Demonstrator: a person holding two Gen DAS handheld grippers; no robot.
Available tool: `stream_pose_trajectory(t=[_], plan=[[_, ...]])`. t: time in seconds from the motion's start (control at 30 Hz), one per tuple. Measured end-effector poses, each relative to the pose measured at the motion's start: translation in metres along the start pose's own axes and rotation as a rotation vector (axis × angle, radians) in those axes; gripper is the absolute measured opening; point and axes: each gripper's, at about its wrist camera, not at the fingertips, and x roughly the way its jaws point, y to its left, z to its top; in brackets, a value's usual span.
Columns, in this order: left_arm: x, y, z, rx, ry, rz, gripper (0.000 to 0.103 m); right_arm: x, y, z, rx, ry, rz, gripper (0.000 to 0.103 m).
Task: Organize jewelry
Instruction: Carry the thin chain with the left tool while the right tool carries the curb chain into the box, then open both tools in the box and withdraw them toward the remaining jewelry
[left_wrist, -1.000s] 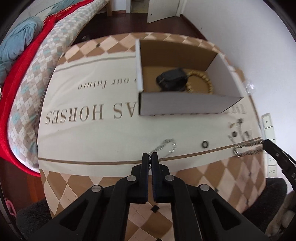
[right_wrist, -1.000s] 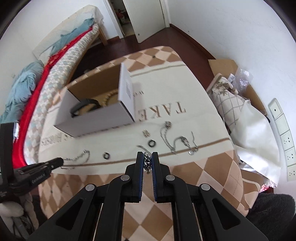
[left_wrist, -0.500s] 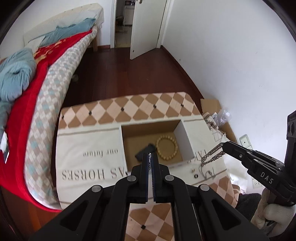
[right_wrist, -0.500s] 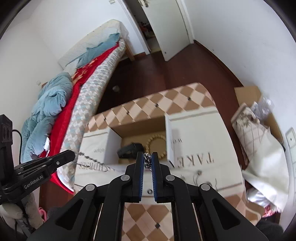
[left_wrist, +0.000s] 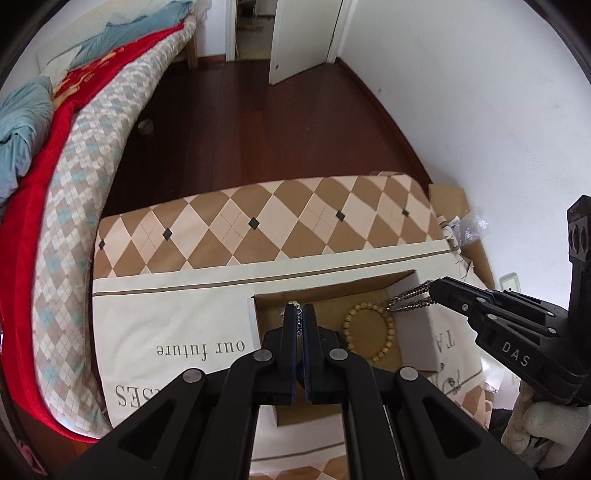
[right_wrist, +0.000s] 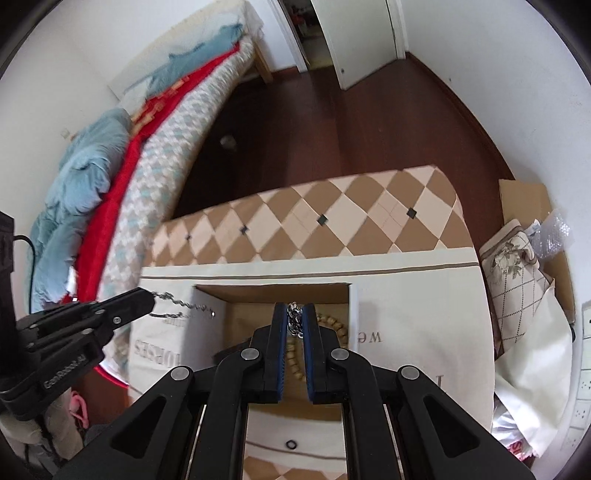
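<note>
An open cardboard box (left_wrist: 334, 286) (right_wrist: 271, 291) sits on the cloth-covered table; a wooden bead bracelet (left_wrist: 369, 332) (right_wrist: 295, 360) lies inside. My left gripper (left_wrist: 300, 317) is shut on a thin silver chain (left_wrist: 298, 321), held above the box's left part; that chain hangs from it in the right wrist view (right_wrist: 177, 308). My right gripper (right_wrist: 294, 317) is shut on a thicker silver chain (right_wrist: 294, 321), held over the box; it shows in the left wrist view (left_wrist: 410, 299) above the bracelet.
A small dark ring (right_wrist: 291, 444) lies on the cloth near the table's front. A bed (left_wrist: 55, 155) runs along the left. Bags and cardboard (right_wrist: 524, 258) sit on the floor to the right. A wall stands close on the right.
Both grippers lifted their chains off the cloth and rose, then came down closer over the open box. Both stay shut.
</note>
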Motion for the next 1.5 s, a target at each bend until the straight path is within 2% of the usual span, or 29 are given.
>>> stream_pose_trajectory(t=[0.13,0.23,0.33,0.53,0.57,0.6,0.63,0.67,0.7,0.77,0.8,0.83,0.9,0.97,1.13,1.3,1.5], plan=[[0.024,0.003,0.007,0.012,0.052,0.01,0.001,0.025,-0.012,0.007,0.015,0.049,-0.022,0.008],[0.03,0.003,0.009,0.01,0.06,0.001,0.001,0.03,-0.013,0.009,0.007,0.057,-0.018,0.008],[0.025,0.006,0.012,-0.01,0.031,0.016,0.005,0.031,-0.009,0.012,-0.007,0.065,0.002,0.009],[0.004,0.008,0.012,-0.025,-0.038,0.089,0.006,0.028,-0.003,0.014,-0.022,0.083,-0.028,0.011],[0.001,0.008,0.011,-0.021,-0.049,0.108,0.006,0.027,-0.003,0.014,-0.022,0.084,-0.03,0.017],[-0.002,0.007,0.009,-0.014,-0.057,0.133,0.006,0.024,-0.003,0.012,-0.026,0.078,-0.055,0.034],[-0.003,0.007,0.009,-0.008,-0.063,0.154,0.008,0.022,-0.004,0.011,-0.028,0.073,-0.067,0.043],[-0.006,0.007,0.006,-0.002,-0.079,0.184,0.018,0.02,-0.004,0.01,-0.032,0.064,-0.082,0.058],[-0.008,0.007,0.004,0.0,-0.094,0.202,0.026,0.018,-0.004,0.008,-0.04,0.056,-0.098,0.064],[-0.013,0.008,-0.003,-0.003,-0.129,0.247,0.076,0.014,-0.004,0.004,-0.054,0.047,-0.136,0.065],[-0.016,0.009,-0.008,-0.011,-0.154,0.268,0.082,0.011,-0.002,-0.001,-0.072,0.038,-0.18,0.067],[-0.017,0.01,-0.013,-0.014,-0.173,0.285,0.084,0.009,0.0,-0.005,-0.087,0.03,-0.211,0.069],[-0.016,0.011,-0.021,-0.015,-0.172,0.313,0.088,0.007,0.002,-0.014,-0.113,0.016,-0.273,0.091],[-0.011,0.013,-0.03,-0.022,-0.15,0.314,0.102,0.006,0.003,-0.023,-0.127,0.011,-0.31,0.099],[0.001,0.011,-0.053,-0.016,-0.123,0.34,0.102,0.003,0.005,-0.042,-0.133,-0.005,-0.377,0.103],[0.002,0.011,-0.07,-0.035,-0.118,0.337,0.102,0.003,0.006,-0.053,-0.12,-0.001,-0.384,0.103],[-0.013,0.012,-0.084,-0.071,-0.143,0.333,0.102,-0.008,0.007,-0.064,-0.093,-0.008,-0.349,0.103]])
